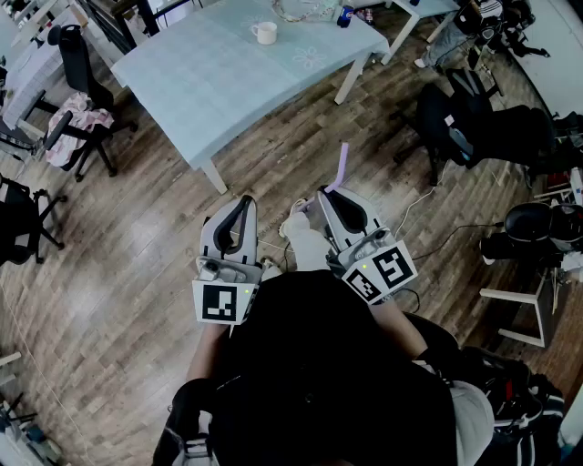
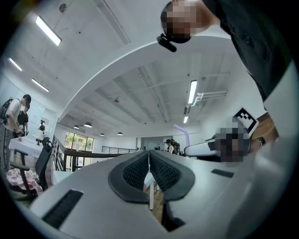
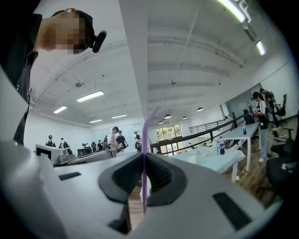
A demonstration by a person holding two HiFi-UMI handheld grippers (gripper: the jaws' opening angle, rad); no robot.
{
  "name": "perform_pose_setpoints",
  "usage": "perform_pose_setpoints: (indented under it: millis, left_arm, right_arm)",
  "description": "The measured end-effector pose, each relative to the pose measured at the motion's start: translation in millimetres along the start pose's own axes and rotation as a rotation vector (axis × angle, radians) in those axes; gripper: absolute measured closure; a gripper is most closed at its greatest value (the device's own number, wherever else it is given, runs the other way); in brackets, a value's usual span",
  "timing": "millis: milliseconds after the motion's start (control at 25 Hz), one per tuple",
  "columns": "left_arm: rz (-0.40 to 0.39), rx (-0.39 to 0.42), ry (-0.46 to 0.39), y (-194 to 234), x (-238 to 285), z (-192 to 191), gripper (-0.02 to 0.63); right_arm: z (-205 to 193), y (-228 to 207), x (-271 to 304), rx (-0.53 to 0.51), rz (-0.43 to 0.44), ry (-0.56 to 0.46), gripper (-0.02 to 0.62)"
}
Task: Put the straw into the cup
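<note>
A purple bendy straw [image 3: 144, 154] stands upright between the pads of my right gripper [image 3: 143, 163], which is shut on it. In the head view the straw [image 1: 342, 164] sticks up past the right gripper [image 1: 326, 194], held level over the wooden floor. My left gripper [image 1: 244, 202] is alongside it, jaws closed together on nothing [image 2: 149, 158]. The white cup [image 1: 264, 33] stands on a pale blue table [image 1: 209, 82] some way ahead, and shows small in the right gripper view [image 3: 191, 159]. The straw's bent top [image 2: 182, 133] also shows in the left gripper view.
Black office chairs stand left [image 1: 77, 64] and right [image 1: 474, 118] of the table, one with pink cloth [image 1: 77, 118] on it. A glass bowl [image 1: 305, 9] and a bottle [image 3: 219, 147] sit on the table. A white cable [image 1: 414, 205] lies on the floor. People stand in the distance.
</note>
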State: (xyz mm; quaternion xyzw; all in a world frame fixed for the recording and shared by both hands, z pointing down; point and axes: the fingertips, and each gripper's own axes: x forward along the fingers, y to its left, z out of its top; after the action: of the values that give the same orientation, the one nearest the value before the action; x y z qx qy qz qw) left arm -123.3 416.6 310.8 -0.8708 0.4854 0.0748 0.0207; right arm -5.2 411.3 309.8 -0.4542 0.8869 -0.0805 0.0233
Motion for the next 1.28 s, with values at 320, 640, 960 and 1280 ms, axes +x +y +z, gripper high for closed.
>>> perform_pose_setpoints:
  millis: [320,640,960,1280]
  left_arm:
    - [-0.009,0.014,0.003,-9.6,2.3,1.7,0.589]
    - [-0.011,0.031,-0.005,-17.3,5.0,0.5,0.588]
    - [0.043,0.047,-0.032,-3.9,18.1,0.7,0.589]
    - [0.068,0.057,-0.007,5.6,49.8,-8.1,0.588]
  right_arm:
    - [1.1,-5.0,-5.0,0.003,0.0,-0.007,0.566]
    - [-2.1,-9.5,-8.1,0.003,0.008,-0.019,0.566]
    - [4.3,-24.7,13.4,0.029,0.033,-0.053,0.566]
    - [2.4,-52.9,41.1,0.045,0.066,-0.048,0.566]
